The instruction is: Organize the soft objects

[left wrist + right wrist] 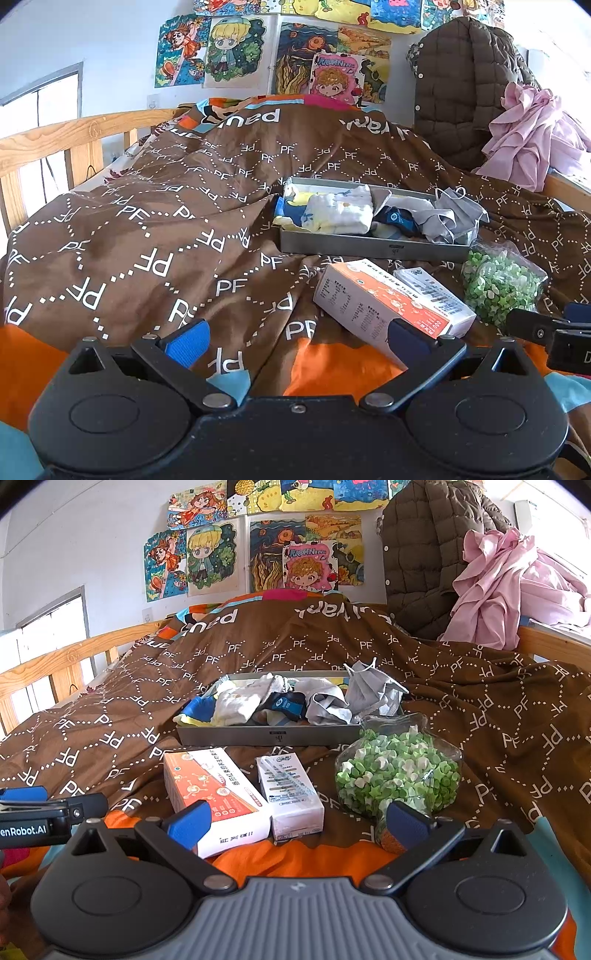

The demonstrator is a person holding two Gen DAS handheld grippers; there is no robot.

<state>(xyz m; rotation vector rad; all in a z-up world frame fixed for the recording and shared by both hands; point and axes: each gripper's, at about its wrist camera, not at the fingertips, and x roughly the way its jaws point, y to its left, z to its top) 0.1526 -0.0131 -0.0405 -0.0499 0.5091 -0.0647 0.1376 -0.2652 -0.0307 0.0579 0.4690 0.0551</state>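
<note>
Both tongs, the left gripper (295,341) and the right gripper (297,821), hang wide and empty, low over the quilt (480,709). Ahead of the right one lies a grey tray (269,734), its long side crosswise, probably collecting the folded socks and cloths (236,705); a grey mask (369,692) drapes over its far right corner.

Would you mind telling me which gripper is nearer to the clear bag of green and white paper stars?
Right. The right gripper has the clear bag of green and white paper stars just beyond its right finger; the left gripper sits further left, facing the orange-and-white box.
</note>
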